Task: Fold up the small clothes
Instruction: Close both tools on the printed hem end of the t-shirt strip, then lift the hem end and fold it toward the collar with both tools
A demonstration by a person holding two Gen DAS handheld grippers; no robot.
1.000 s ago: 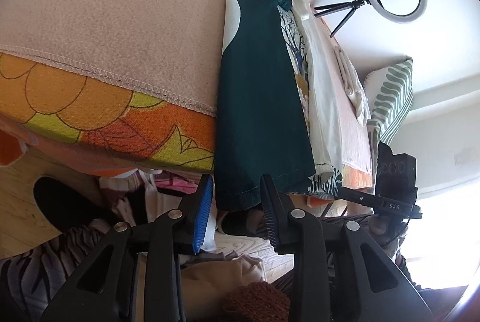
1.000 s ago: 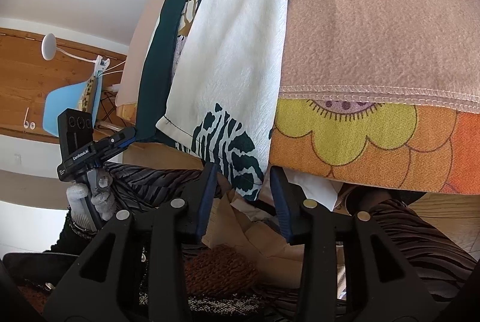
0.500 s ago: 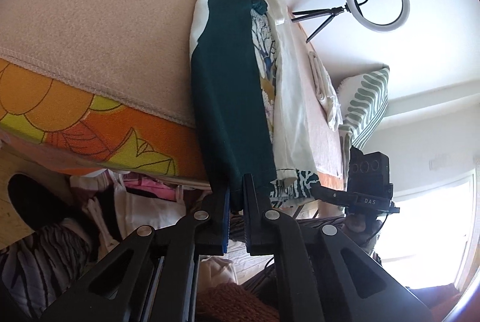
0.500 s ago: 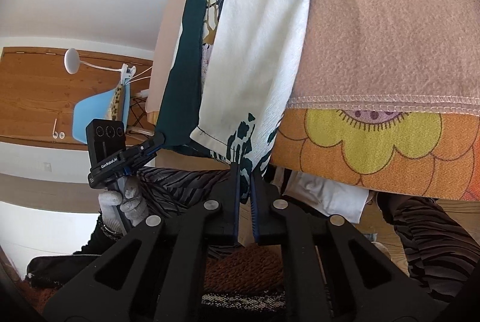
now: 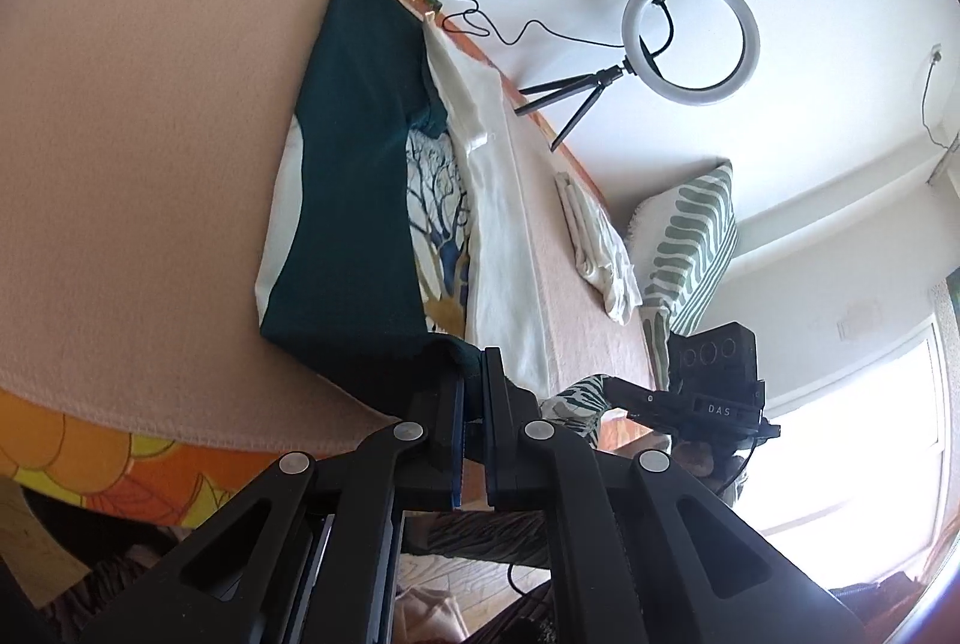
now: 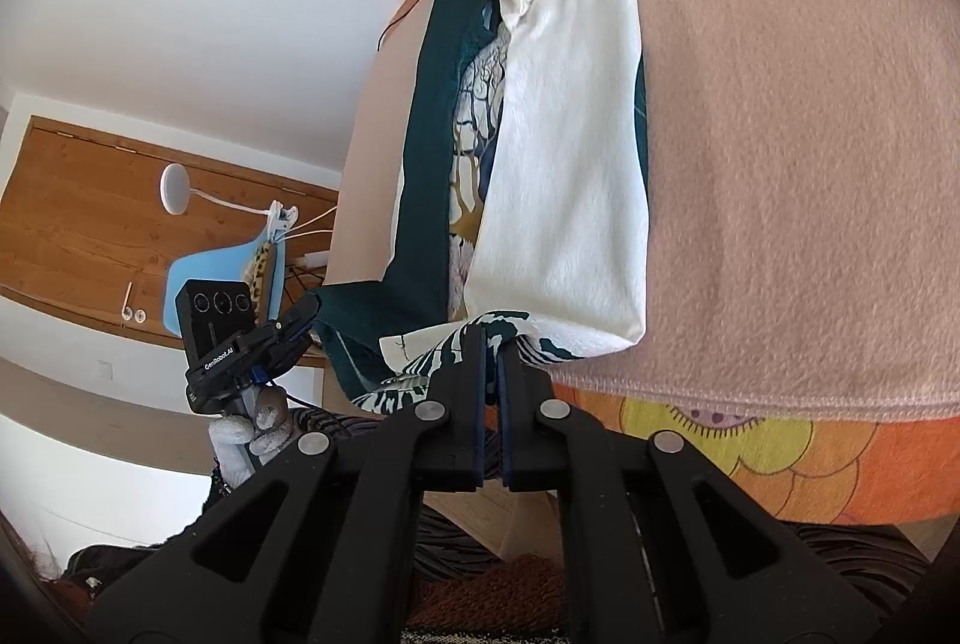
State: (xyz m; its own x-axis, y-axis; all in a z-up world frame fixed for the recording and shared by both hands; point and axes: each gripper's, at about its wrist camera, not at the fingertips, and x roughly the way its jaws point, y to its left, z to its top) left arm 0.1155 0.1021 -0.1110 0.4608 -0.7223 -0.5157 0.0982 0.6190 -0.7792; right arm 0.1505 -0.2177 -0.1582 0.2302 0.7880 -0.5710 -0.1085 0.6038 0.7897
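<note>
I have both grippers clamped on the near hem of a green-and-white T-shirt (image 5: pixel 354 200) spread lengthwise on the pink blanket (image 5: pixel 150 164) that covers the bed. The left gripper (image 5: pixel 473 386) pinches the dark green hem corner between its closed jaws; the right gripper (image 6: pixel 491 344) has its jaws shut on the hem's patterned green-and-white corner at the bed's near edge. In each wrist view the other gripper can be seen holding its own end of the same hem, so the 2 corners are gripped well apart and the hem hangs between them, raised off the blanket.

The shirt's 2 long sides, 1 green and 1 white, already lie turned in over the middle, where a printed tree shows in the gap, so I judge the lengthwise folds done. What looks left is carrying this hem up toward the collar end to halve the shirt, then setting it aside. 1 folded white garment (image 5: pixel 597 248) rests farther along the blanket, beside a green-striped pillow (image 5: pixel 690 236), which suggests at least 1 piece is finished. A ring light (image 5: pixel 690 38) on a small tripod stands past the bed's far edge.
</note>
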